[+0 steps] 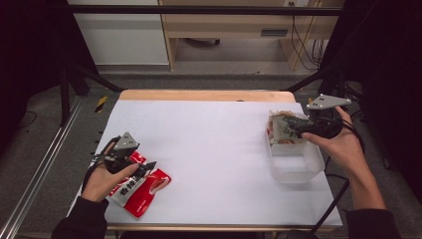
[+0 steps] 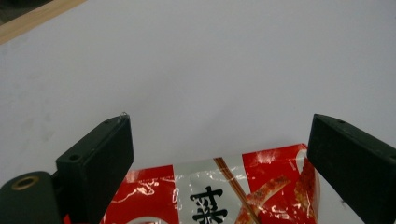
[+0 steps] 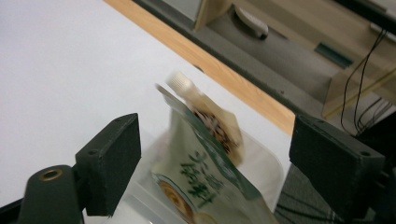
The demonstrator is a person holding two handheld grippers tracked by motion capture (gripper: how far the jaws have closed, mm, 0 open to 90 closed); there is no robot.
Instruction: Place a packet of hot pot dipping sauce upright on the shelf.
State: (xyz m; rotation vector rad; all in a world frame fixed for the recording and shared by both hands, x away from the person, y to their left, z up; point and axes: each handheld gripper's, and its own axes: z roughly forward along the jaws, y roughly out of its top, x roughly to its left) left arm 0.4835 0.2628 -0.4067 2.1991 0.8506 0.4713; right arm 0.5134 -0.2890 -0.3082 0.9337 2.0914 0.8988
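A red and white snack packet [image 1: 149,191] lies flat near the table's front left corner. My left gripper [image 1: 142,167] hovers over its upper end with the jaws wide apart; in the left gripper view the packet [image 2: 224,196] lies between and below the jaws of this gripper [image 2: 219,140], touching neither. At the right, a green and cream spouted pouch [image 1: 282,130] leans in the far end of a clear plastic container [image 1: 298,167]. My right gripper [image 1: 293,125] is beside it, open; the pouch [image 3: 210,172] stands in the gap of the right gripper [image 3: 215,140], clear of both pads.
The white table top [image 1: 214,149] stretches between the two hands, with a wooden edge [image 1: 206,94] at the back. The container's clear wall [image 3: 266,163] sits close to the right edge. Dark frame rails and cables stand beyond the table on both sides.
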